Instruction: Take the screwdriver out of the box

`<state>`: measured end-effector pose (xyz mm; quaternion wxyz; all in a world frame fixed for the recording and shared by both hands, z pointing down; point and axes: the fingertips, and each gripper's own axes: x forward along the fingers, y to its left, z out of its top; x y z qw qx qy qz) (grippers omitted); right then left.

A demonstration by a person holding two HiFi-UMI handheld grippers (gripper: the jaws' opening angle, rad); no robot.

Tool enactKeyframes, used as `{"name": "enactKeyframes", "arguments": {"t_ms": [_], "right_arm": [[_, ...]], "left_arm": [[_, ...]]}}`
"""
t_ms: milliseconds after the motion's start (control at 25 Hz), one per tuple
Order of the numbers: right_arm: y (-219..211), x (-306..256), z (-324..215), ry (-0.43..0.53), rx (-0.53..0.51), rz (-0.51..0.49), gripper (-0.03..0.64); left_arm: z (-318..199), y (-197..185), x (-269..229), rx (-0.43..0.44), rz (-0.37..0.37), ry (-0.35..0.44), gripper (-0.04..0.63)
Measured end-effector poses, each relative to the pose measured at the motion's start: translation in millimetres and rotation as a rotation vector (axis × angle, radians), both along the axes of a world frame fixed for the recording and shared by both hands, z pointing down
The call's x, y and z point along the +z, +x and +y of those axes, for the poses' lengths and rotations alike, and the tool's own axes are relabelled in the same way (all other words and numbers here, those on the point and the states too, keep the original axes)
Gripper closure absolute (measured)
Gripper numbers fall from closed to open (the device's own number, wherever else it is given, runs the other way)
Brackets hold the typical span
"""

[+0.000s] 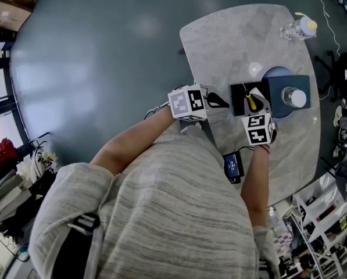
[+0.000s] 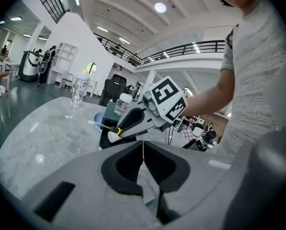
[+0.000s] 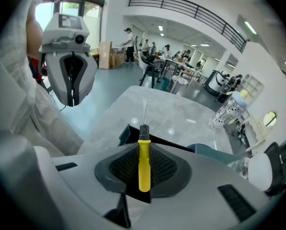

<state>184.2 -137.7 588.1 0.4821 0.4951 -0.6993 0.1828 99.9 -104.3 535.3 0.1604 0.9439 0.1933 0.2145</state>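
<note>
1. R tongs [image 3: 143,174] are pinching the screwdriver [image 3: 143,152] by its yellow handle. The handle sits btwn the pads, w/ the black collar & thin metal shaft sticking out toward 12 o'clock in the right gripper view.
2. Head view: screwdriver is over the open black box [image 1: 238,93]. Can't tell if the tip's clear of the rim.
3. L tongs [image 2: 143,163] are pressed together w/ nothing btwn them. They sit at the box's 9 o'clock, just beside it & apart from the screwdriver.
4. Box is on the grey marble tabletop [image 1: 219,39]. A white-capped bottle [image 1: 294,97] stands at the box's 3 o'clock.
</note>
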Motion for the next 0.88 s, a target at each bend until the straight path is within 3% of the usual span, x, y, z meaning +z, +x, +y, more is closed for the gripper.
{"name": "enactKeyframes", "arguments": {"t_ms": [440, 680, 880], "right_arm": [[1, -50, -7, 0.25, 0.322, -0.36, 0.552], [2, -79, -3, 0.388, 0.438, -0.527, 0.552], [5, -99, 7, 0.477, 0.491, -0.598, 0.552]], "left_arm": [[-4, 9, -23, 0.06, 0.028, 0.05, 0.578], [-5, 9, -33, 0.103, 0.032, 0.084, 0.578], [-3, 12, -39, 0.137, 0.038, 0.101, 0.578]]}}
